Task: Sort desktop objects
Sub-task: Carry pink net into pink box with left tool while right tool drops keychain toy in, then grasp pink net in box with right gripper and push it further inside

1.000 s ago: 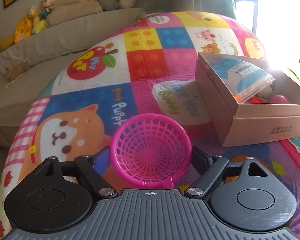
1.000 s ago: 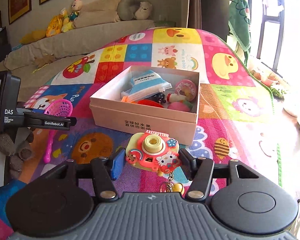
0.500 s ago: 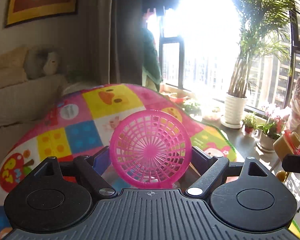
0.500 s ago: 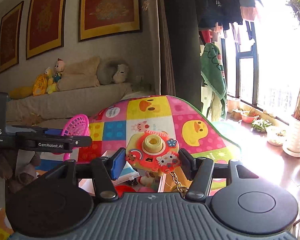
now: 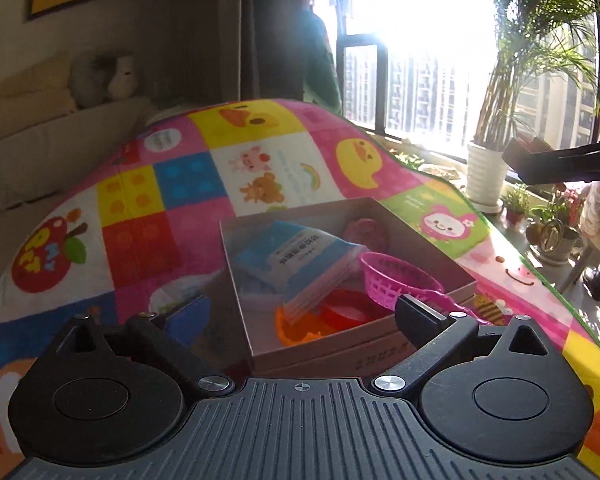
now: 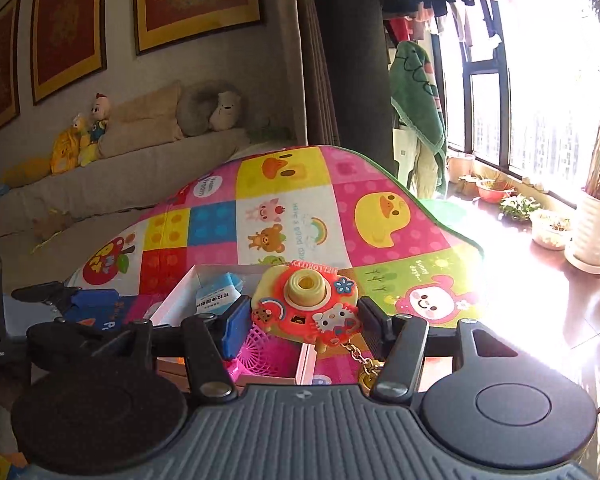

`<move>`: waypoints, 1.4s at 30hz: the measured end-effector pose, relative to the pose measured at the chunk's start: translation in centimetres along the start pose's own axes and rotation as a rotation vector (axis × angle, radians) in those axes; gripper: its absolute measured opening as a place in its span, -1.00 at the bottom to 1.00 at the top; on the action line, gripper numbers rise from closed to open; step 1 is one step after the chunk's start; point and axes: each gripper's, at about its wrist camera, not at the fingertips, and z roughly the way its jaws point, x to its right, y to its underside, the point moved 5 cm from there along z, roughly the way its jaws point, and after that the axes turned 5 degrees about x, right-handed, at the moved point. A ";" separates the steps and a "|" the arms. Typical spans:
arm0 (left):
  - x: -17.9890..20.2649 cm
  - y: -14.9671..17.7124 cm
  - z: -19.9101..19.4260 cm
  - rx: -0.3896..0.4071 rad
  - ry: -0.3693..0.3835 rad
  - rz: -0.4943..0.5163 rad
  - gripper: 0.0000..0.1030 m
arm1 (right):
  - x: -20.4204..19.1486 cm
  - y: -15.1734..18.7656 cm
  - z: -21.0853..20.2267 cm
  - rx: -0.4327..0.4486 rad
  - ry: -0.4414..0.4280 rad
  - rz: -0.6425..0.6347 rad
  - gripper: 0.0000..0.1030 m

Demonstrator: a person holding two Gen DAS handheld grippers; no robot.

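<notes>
A cardboard box (image 5: 416, 224) sits on the colourful play mat. The pink toy strainer (image 5: 396, 280) lies in the box at its right side, next to a blue packet (image 5: 300, 256) and red and orange toys. My left gripper (image 5: 300, 312) is open and empty above the box's near edge. My right gripper (image 6: 304, 320) is shut on a toy camera (image 6: 306, 306) with a keychain, held above the box (image 6: 180, 296). The strainer also shows under the camera in the right wrist view (image 6: 260, 352).
The play mat (image 5: 260, 160) covers the table. A sofa with plush toys (image 6: 92, 132) stands at the back left. Potted plants (image 5: 488, 168) and a window are to the right. The left gripper (image 6: 60, 300) shows at the left in the right wrist view.
My left gripper has opened and let the pink strainer go into the box. Both grippers have tilted back down towards the box; the right one still holds the camera.
</notes>
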 end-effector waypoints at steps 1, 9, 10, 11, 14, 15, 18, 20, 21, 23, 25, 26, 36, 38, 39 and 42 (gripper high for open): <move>-0.2 0.5 -0.6 -0.007 0.004 -0.026 0.99 | -0.6 -0.5 0.6 -0.003 -0.015 -0.006 0.11; -2.0 4.1 -2.8 -0.054 -0.025 -0.135 1.00 | -5.1 -5.1 8.2 -0.017 -0.010 -0.097 0.47; -2.4 4.6 -2.9 -0.056 -0.033 -0.148 1.00 | -5.4 -4.9 8.8 -0.035 -0.004 -0.111 0.47; -2.7 5.0 -3.0 -0.058 -0.037 -0.164 1.00 | -5.7 -4.5 9.1 -0.056 -0.004 -0.127 0.46; -3.8 6.5 -2.8 -0.074 -0.035 -0.245 1.00 | -6.7 -2.1 9.0 -0.126 -0.009 -0.192 0.23; -4.0 7.0 -2.5 -0.083 -0.027 -0.275 1.00 | -7.2 -1.0 9.1 -0.167 -0.011 -0.219 0.09; -4.3 8.0 -2.2 -0.089 -0.013 -0.306 1.00 | -8.8 1.9 9.3 -0.255 -0.030 -0.297 -0.04; -4.3 8.2 -2.3 -0.075 -0.011 -0.301 1.00 | -9.8 3.2 9.7 -0.304 -0.042 -0.334 -0.04; -4.2 8.2 -2.4 -0.068 -0.007 -0.300 1.00 | -10.1 3.8 10.1 -0.335 -0.047 -0.345 -0.04; -4.2 8.3 -2.7 -0.055 0.004 -0.301 1.00 | -10.3 4.6 10.9 -0.384 -0.037 -0.356 -0.04; -4.2 8.3 -2.9 -0.045 0.016 -0.297 1.00 | -9.9 4.5 10.9 -0.401 -0.034 -0.345 -0.05; -4.1 8.3 -3.0 -0.041 0.022 -0.295 1.00 | -9.7 4.4 10.5 -0.405 -0.029 -0.344 -0.11; -3.0 8.4 -3.2 -0.033 0.034 -0.260 1.00 | -10.0 2.7 9.9 -0.461 -0.043 -0.297 -0.23; -2.9 8.6 -3.2 -0.035 0.031 -0.255 1.00 | -10.9 3.0 12.0 -0.498 -0.044 -0.264 -0.23; -3.0 8.6 -3.1 -0.037 0.031 -0.256 1.00 | -11.2 3.3 13.3 -0.531 -0.038 -0.244 -0.23; -3.1 8.9 -2.9 -0.048 0.037 -0.262 1.00 | -11.4 4.5 16.0 -0.612 -0.004 -0.238 -0.31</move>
